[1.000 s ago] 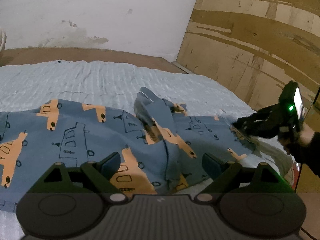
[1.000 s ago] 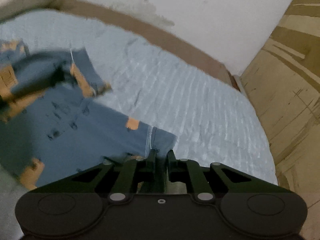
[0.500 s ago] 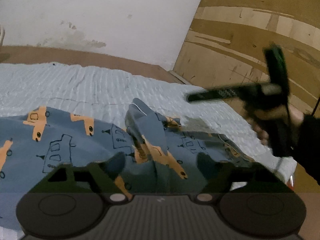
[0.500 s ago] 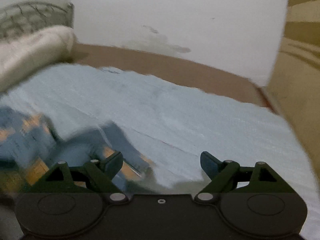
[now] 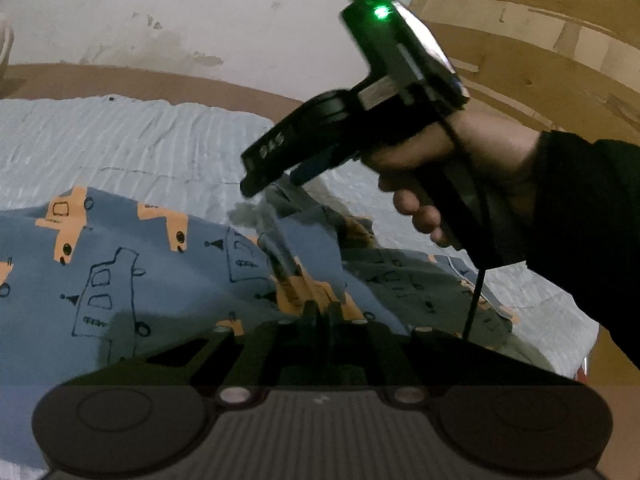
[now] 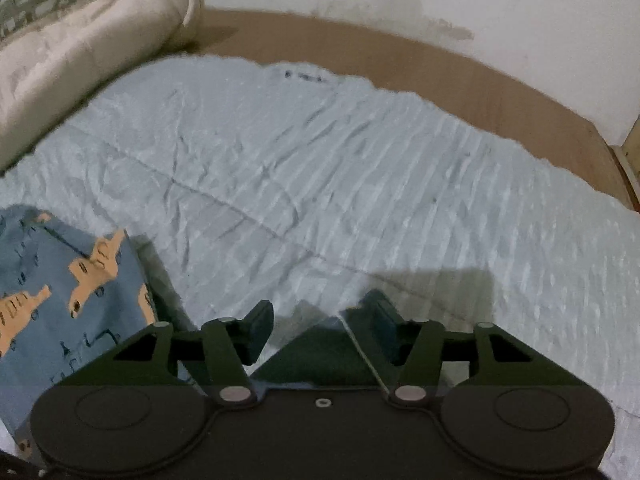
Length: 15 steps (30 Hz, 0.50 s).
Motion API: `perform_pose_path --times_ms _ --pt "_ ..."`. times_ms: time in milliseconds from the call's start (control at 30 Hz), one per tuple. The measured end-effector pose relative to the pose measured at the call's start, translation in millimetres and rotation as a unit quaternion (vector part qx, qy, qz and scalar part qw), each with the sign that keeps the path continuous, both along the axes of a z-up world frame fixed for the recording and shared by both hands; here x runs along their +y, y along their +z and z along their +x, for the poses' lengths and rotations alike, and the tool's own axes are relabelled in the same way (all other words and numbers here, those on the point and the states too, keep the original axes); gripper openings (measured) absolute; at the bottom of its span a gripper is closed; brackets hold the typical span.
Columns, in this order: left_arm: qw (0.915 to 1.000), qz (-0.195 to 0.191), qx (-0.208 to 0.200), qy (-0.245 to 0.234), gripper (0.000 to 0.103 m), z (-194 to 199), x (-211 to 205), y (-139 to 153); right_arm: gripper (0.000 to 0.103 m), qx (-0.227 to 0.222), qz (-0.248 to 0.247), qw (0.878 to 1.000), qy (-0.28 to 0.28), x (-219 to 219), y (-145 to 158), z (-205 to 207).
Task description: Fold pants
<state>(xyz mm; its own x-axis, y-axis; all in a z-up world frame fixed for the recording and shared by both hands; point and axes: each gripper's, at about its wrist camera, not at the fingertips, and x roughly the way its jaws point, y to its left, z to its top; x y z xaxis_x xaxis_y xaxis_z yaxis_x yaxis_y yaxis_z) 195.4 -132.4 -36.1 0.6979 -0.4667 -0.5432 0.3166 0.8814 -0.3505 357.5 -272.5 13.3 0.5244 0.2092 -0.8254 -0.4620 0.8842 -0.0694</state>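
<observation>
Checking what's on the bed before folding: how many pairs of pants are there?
1. The pants lie on the sheet, pinched at a fold by the left gripper; their edge shows at the right wrist view's left. Any beyond the frames would be hidden.

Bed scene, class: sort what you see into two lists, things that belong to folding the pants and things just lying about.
Belongs to the job:
- pants, blue with orange prints
- left gripper, shut on the pants
- right gripper, jaws closing, pinching nothing
- bedsheet, the folding surface

Just lying about:
- rolled cream quilt
- wooden panel
</observation>
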Motion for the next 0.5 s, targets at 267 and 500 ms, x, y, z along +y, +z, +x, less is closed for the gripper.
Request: perform_pose_path --times_ms 267,500 --pt "0.9994 0.029 -0.021 0.002 0.002 -5.5 -7.6 6.4 0.001 0.005 0.0 1.0 -0.007 -14.4 -2.4 -12.3" --pt "0.9979 0.056 -0.033 -0.007 0.009 -10.1 -13.1 8.7 0.0 -0.082 0.06 0.993 -0.055 -73.3 37.1 -57.1"
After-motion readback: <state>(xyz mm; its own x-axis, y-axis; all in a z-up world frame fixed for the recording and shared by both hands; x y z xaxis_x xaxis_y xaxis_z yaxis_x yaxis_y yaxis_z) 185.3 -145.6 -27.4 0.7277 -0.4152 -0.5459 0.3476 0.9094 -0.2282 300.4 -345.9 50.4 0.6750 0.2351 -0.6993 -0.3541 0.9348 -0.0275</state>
